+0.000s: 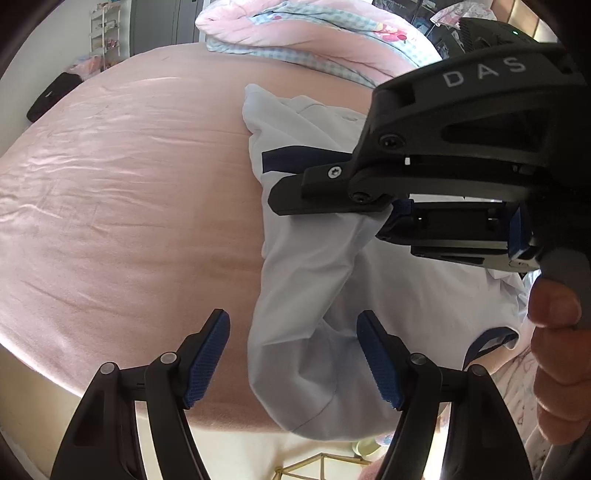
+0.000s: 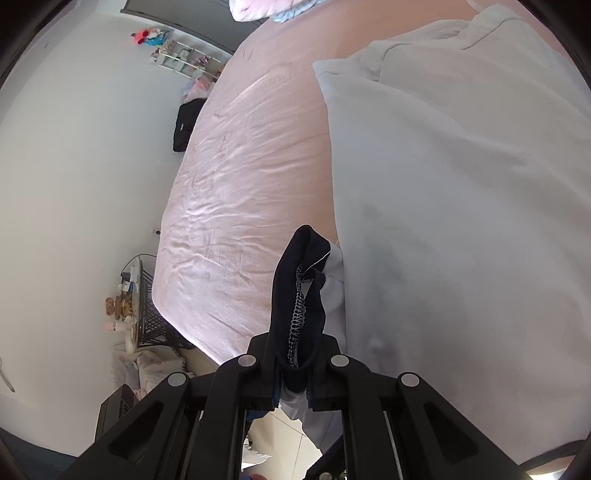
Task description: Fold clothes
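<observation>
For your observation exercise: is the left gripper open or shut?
Open. The left gripper's blue pads stand apart above the white shirt, gripping nothing.

A wide bed (image 1: 110, 184) under a wrinkled pink sheet fills the room, with a pink and blue-checked quilt (image 1: 295, 33) heaped at its far end. A white shelf unit (image 2: 184, 61) stands against the pale wall (image 2: 74, 184). A black bag (image 2: 186, 123) lies beside the bed. Daylight brightens the sheet.
</observation>
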`<action>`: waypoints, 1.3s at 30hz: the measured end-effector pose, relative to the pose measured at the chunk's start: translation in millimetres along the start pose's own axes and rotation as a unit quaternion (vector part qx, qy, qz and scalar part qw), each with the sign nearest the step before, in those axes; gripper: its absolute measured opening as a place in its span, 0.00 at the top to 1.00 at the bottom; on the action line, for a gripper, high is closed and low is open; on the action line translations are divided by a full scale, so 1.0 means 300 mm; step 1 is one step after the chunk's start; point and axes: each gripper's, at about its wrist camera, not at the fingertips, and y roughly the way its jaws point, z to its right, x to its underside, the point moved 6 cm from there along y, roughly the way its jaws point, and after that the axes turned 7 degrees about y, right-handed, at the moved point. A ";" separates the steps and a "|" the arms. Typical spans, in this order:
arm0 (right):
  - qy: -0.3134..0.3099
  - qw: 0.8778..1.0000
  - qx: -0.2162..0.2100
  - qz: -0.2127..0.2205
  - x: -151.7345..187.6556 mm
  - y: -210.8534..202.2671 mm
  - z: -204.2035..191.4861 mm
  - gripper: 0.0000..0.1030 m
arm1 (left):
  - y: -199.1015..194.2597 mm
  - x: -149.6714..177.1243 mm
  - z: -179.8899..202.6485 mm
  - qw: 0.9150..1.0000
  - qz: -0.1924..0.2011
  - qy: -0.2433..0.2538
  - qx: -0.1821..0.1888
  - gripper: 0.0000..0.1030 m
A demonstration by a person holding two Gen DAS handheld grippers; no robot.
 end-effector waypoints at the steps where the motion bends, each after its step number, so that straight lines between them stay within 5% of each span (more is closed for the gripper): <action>1: 0.001 1.000 -0.009 0.001 -0.001 -0.002 -0.003 0.93 | 0.009 -0.002 -0.005 1.000 -0.004 -0.010 0.011 0.33; 7: -0.007 0.999 -0.036 0.014 -0.017 -0.027 -0.033 0.93 | 0.021 0.027 -0.068 0.987 -0.014 -0.115 0.109 0.52; 12: -0.008 0.999 -0.041 0.014 -0.024 -0.026 -0.057 0.93 | 0.006 0.047 -0.092 0.980 0.002 -0.147 0.136 0.78; 15: -0.015 0.999 -0.035 0.014 -0.020 -0.017 -0.072 0.93 | -0.005 0.051 -0.097 0.979 0.010 -0.159 0.130 0.85; 21: -0.024 0.999 -0.025 0.015 -0.017 -0.006 -0.085 0.93 | -0.027 0.042 -0.089 0.982 -0.004 -0.157 0.109 0.85; 32: -0.043 0.999 -0.029 0.003 0.003 -0.006 -0.107 0.93 | -0.006 0.024 -0.142 0.947 0.023 -0.267 0.178 0.84; 39: -0.023 0.999 -0.026 0.003 -0.003 0.000 -0.073 0.93 | -0.007 -0.022 -0.102 0.954 0.049 -0.263 0.138 0.84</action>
